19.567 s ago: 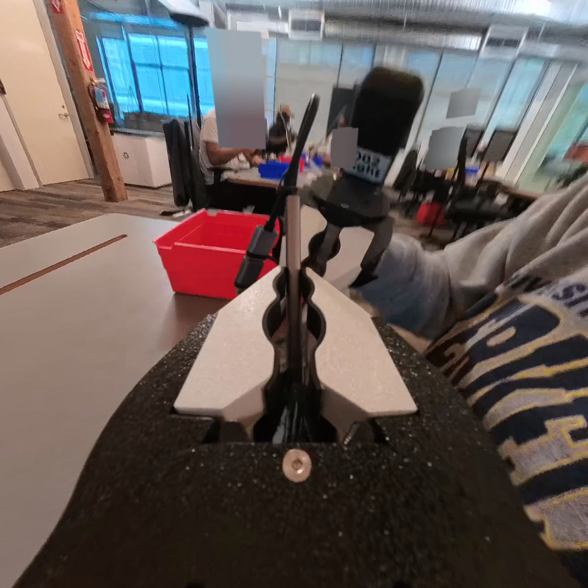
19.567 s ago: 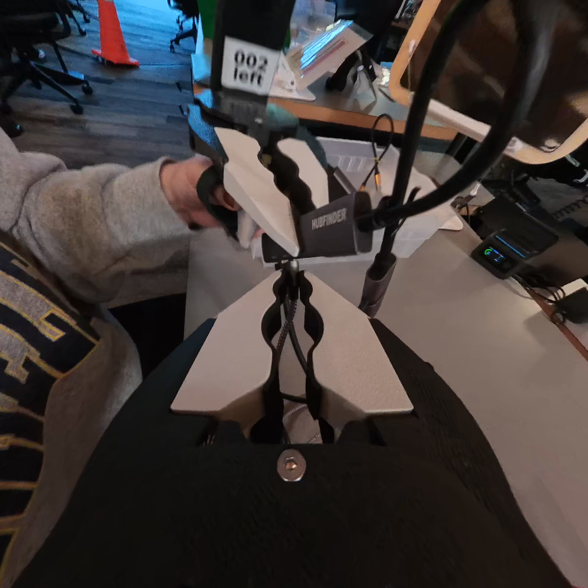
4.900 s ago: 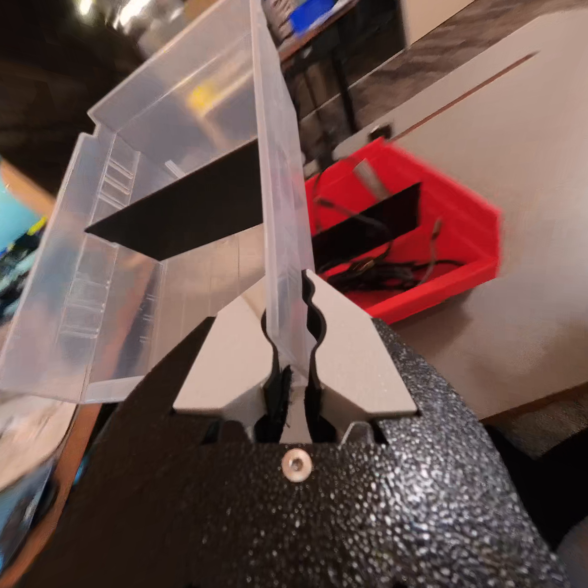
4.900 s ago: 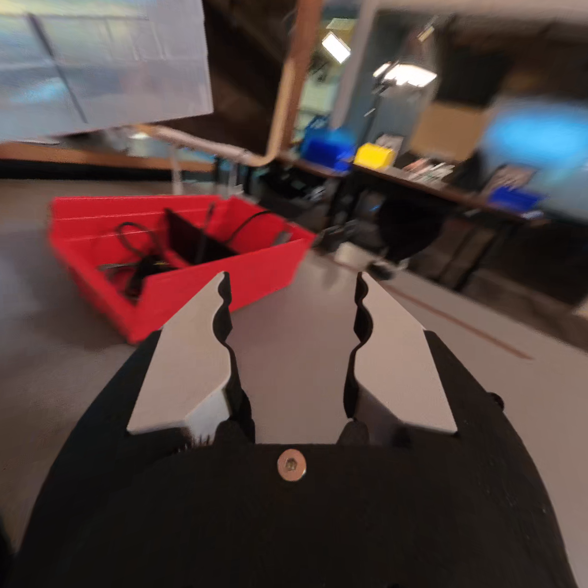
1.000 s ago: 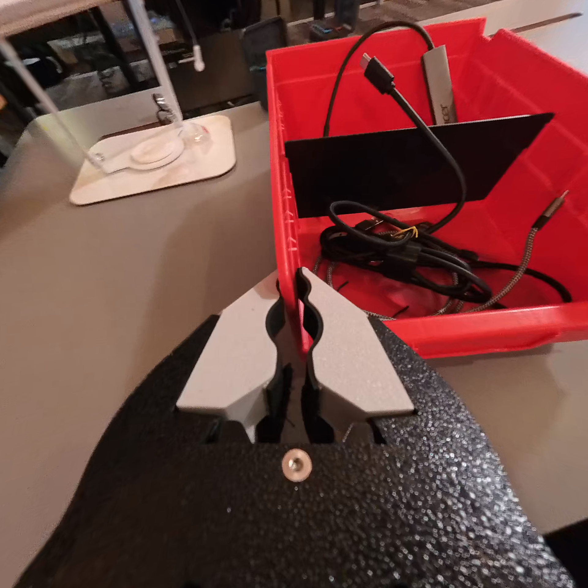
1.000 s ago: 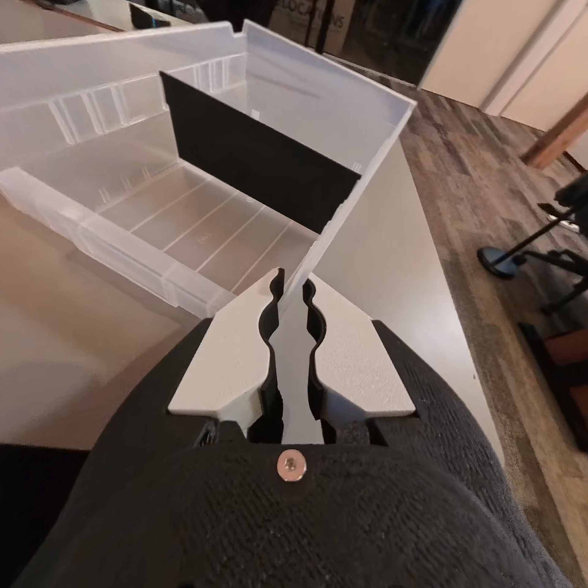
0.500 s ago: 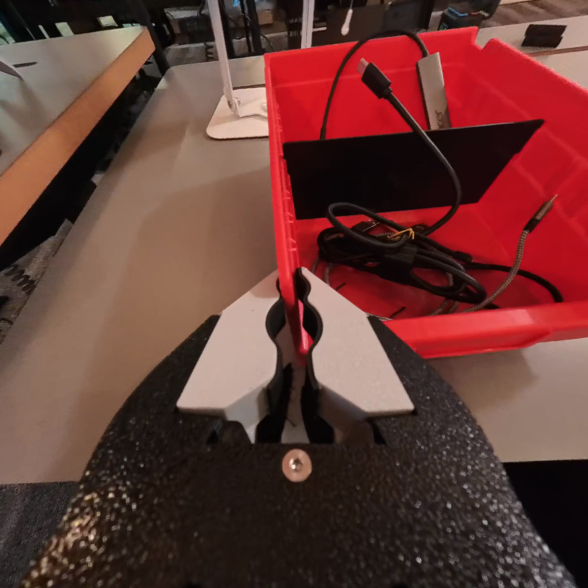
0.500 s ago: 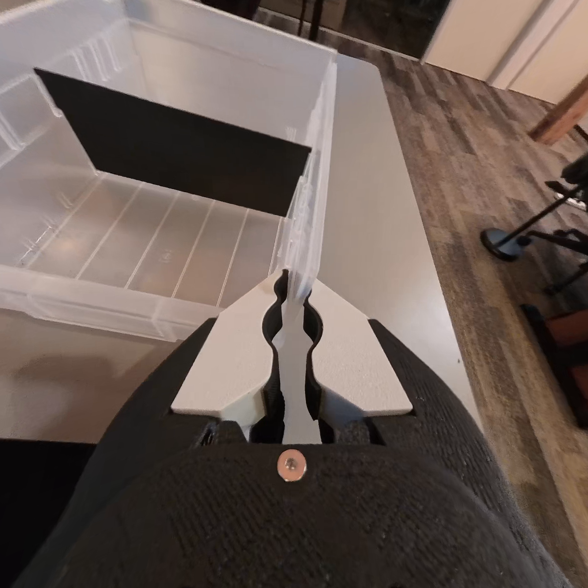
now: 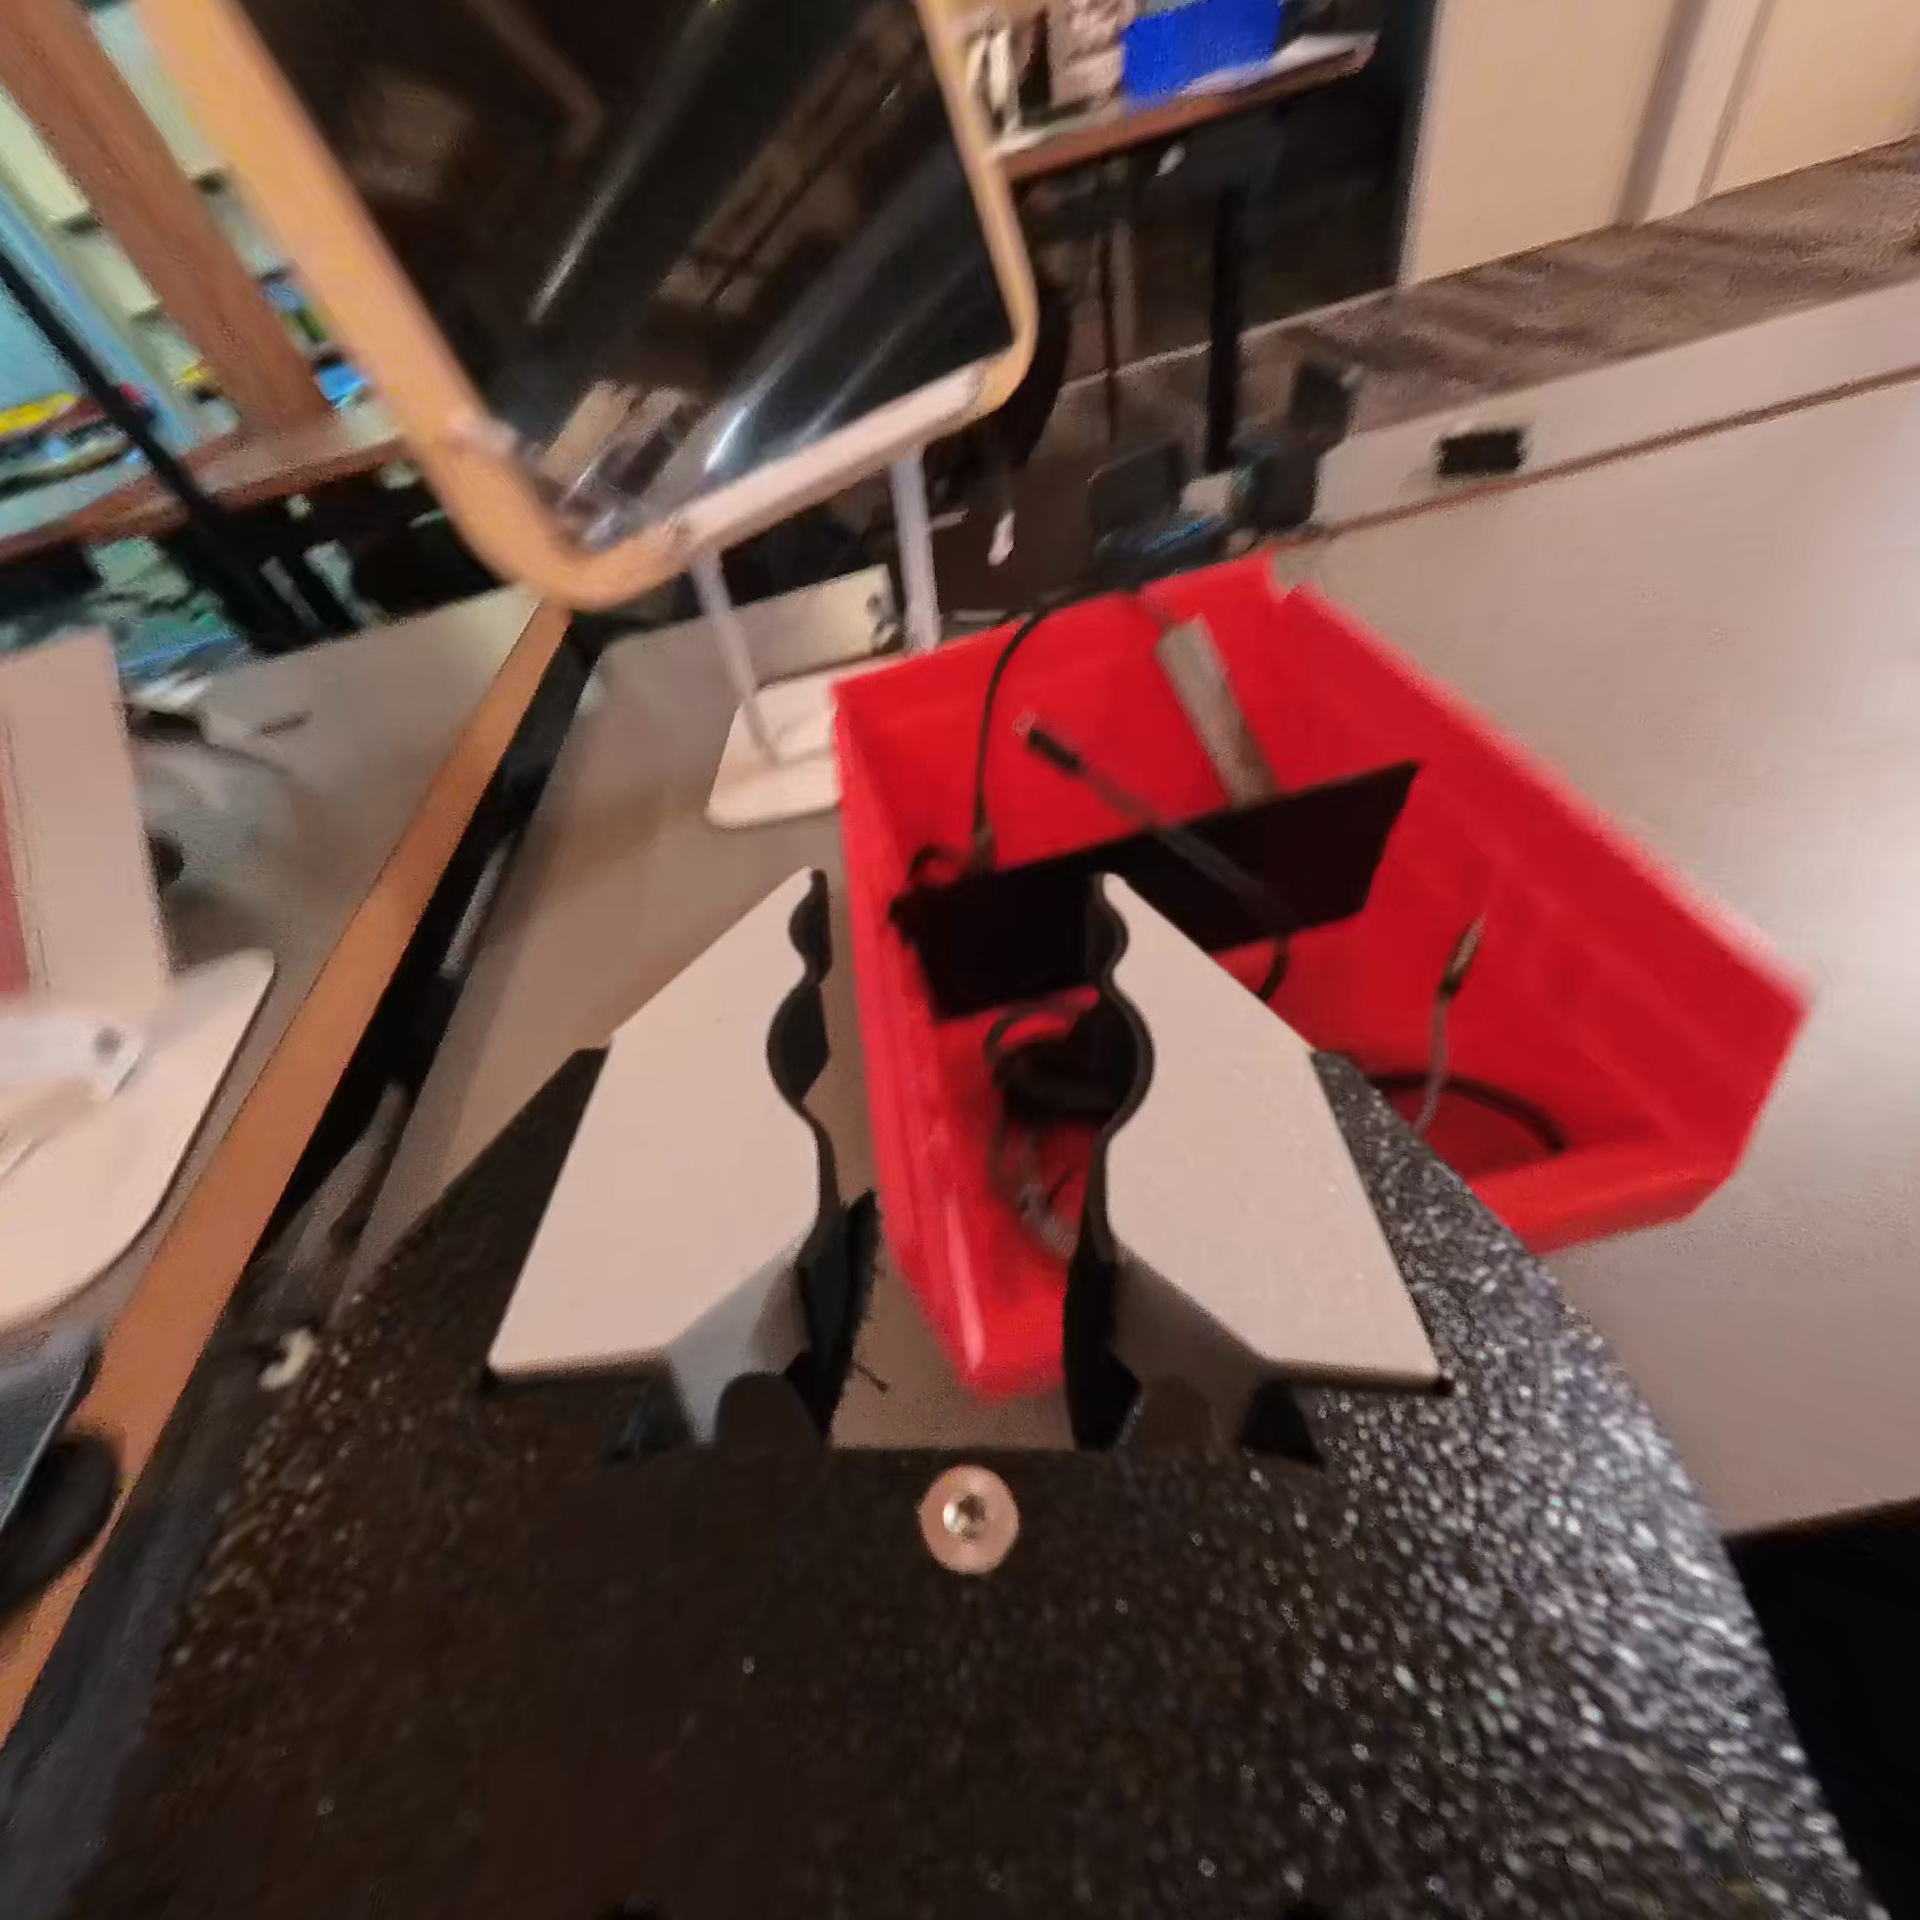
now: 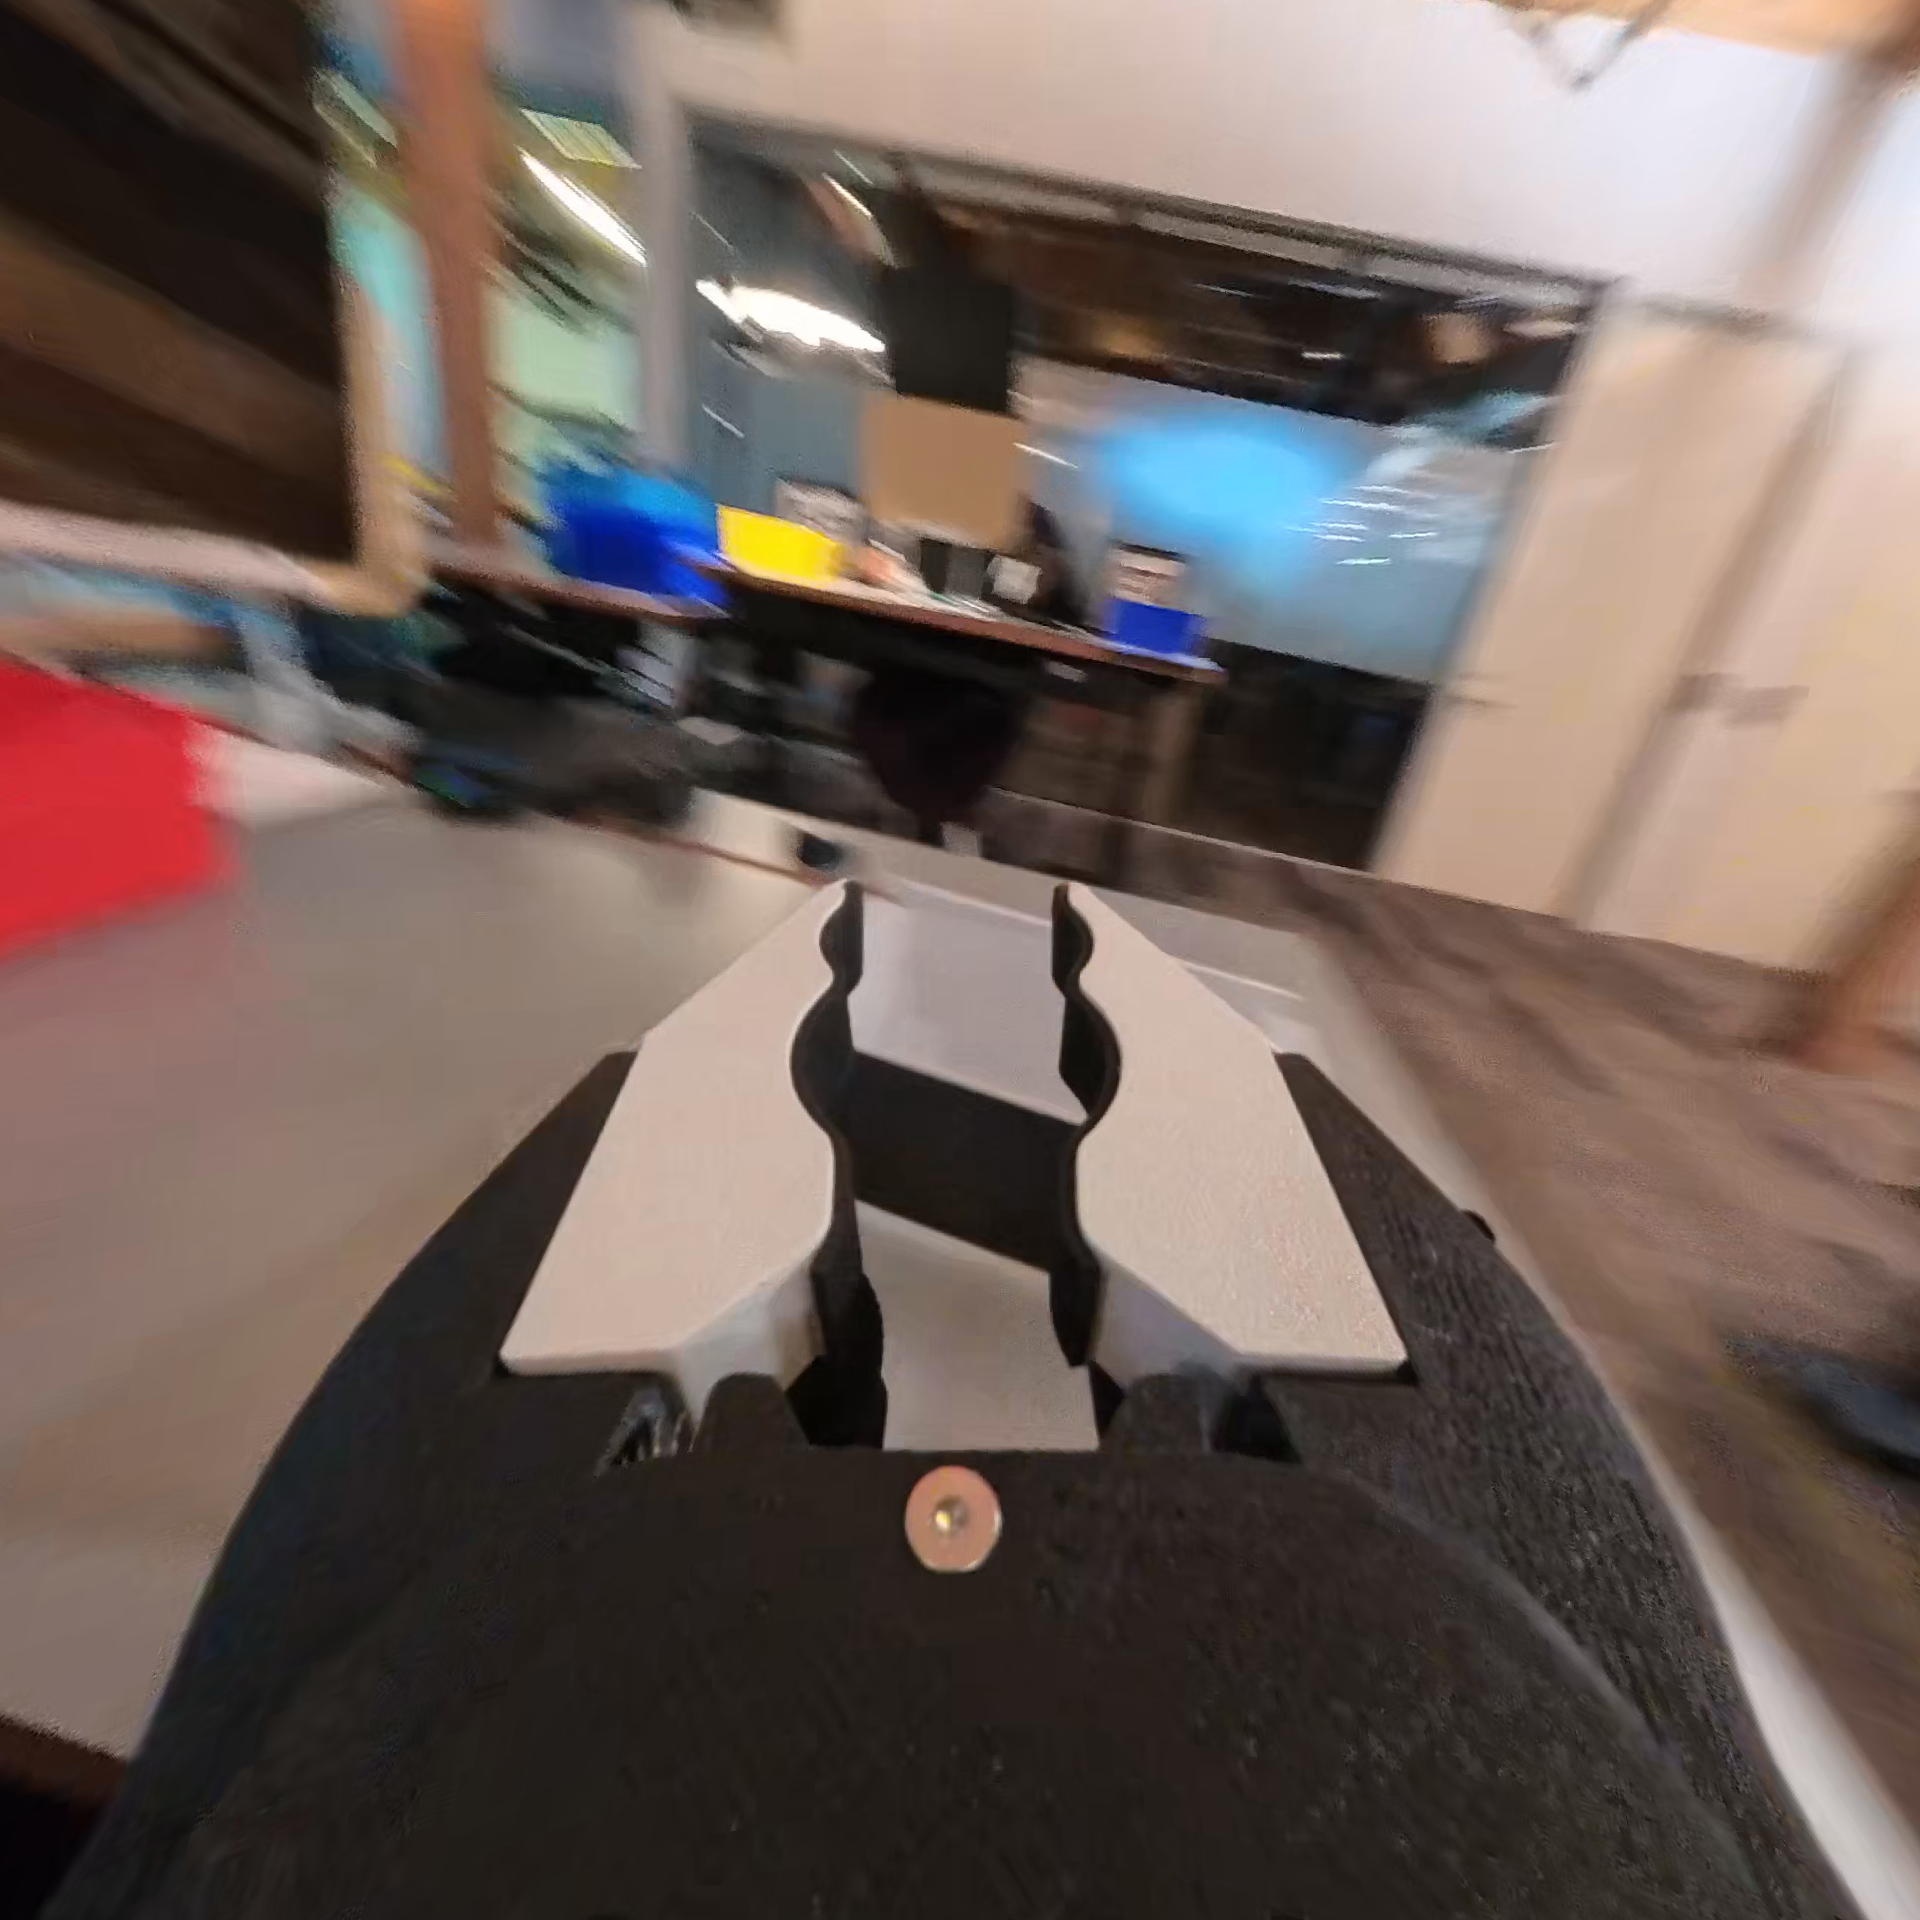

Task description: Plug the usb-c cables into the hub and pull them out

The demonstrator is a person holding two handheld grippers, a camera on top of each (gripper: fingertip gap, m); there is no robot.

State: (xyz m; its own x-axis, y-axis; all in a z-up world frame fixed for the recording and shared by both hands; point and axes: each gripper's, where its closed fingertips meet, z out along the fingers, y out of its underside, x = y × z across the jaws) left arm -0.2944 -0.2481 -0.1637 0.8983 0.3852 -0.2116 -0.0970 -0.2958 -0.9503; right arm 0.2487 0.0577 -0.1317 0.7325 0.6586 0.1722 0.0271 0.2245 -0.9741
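Now released from both bin walls, left gripper (image 9: 961,904) and right gripper (image 10: 956,914) half-open, empty, over red plastic bin (image 9: 1621,935) near table's far edge, holding light limp black cables (image 9: 1049,1081), best pinched at stiff plugs.

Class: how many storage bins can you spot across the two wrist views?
2. A red bin sits ahead of the left gripper; a clear bin lies between the right gripper's open fingers.

A bright red bin (image 9: 1621,966) is sitting on a pale grey table (image 9: 1714,644), a black divider (image 9: 1278,862) crossing it, black cables (image 9: 1049,1070) and a silver-grey hub (image 9: 1210,696) lying inside; blue and yellow bins (image 10: 769,540) are blurring behind.
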